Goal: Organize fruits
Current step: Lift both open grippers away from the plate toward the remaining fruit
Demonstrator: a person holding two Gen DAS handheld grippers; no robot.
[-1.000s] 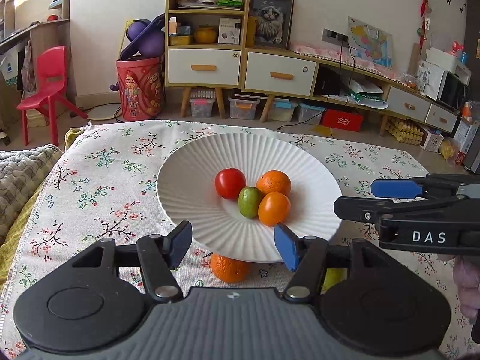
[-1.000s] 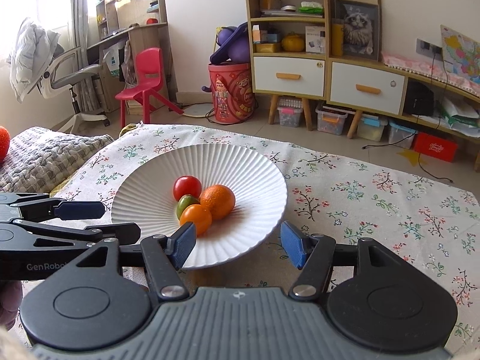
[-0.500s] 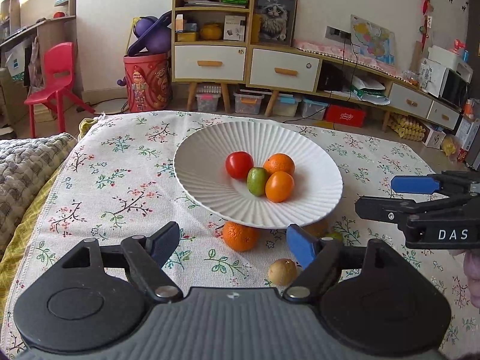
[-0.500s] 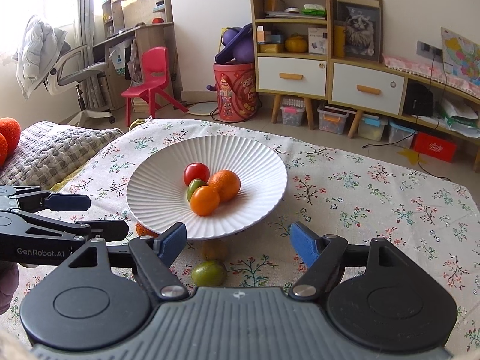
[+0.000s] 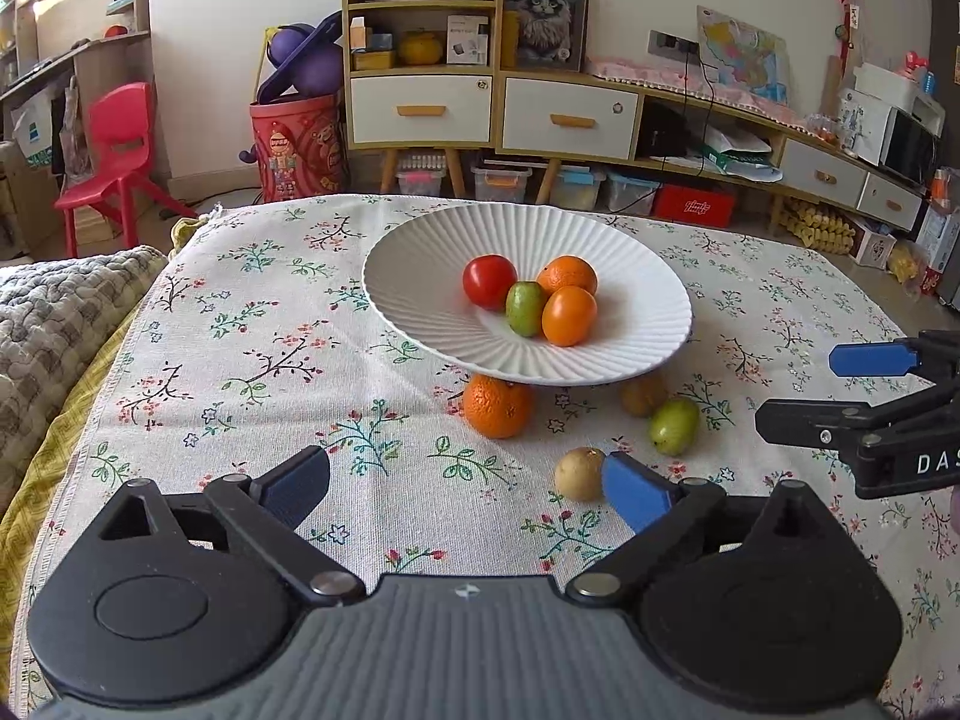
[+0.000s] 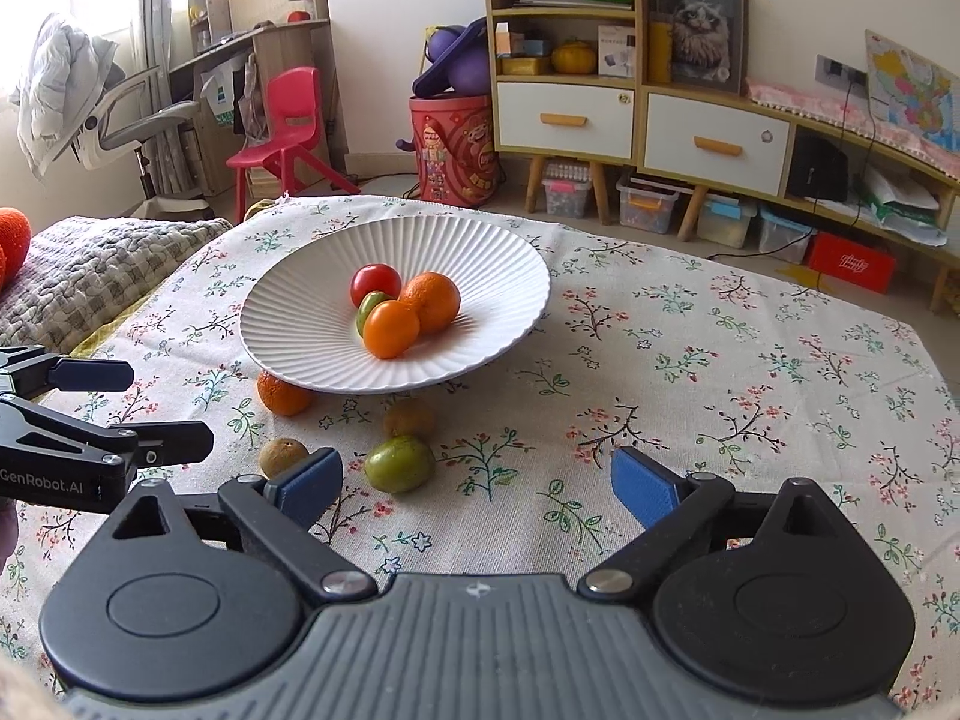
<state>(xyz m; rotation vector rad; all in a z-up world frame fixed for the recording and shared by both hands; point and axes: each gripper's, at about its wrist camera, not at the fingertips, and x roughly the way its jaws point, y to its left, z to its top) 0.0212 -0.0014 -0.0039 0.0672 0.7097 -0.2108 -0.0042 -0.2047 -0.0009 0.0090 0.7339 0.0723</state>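
A white ribbed plate (image 5: 420, 312) (image 6: 288, 324) on the flowered cloth holds a red tomato (image 5: 489, 281), a green fruit (image 5: 524, 309) and two oranges (image 5: 569, 315). In front of the plate lie an orange (image 5: 497, 407) (image 6: 282, 393), a brown fruit (image 5: 642, 394) (image 6: 409, 417), a green fruit (image 5: 674, 426) (image 6: 399, 463) and a tan fruit (image 5: 577, 473) (image 6: 282, 457). My left gripper (image 5: 465, 489) is open and empty, back from the loose fruits. My right gripper (image 6: 477, 483) is open and empty, with the green fruit near its left finger.
The flowered tablecloth (image 5: 270, 360) covers the table. A grey quilted blanket (image 5: 54, 312) lies off the left edge. Cabinets, a red chair (image 5: 114, 162) and storage boxes stand beyond the far edge.
Both grippers have pulled back and up from the plate, which now looks farther away. The loose fruits in front of the plate have come into view.
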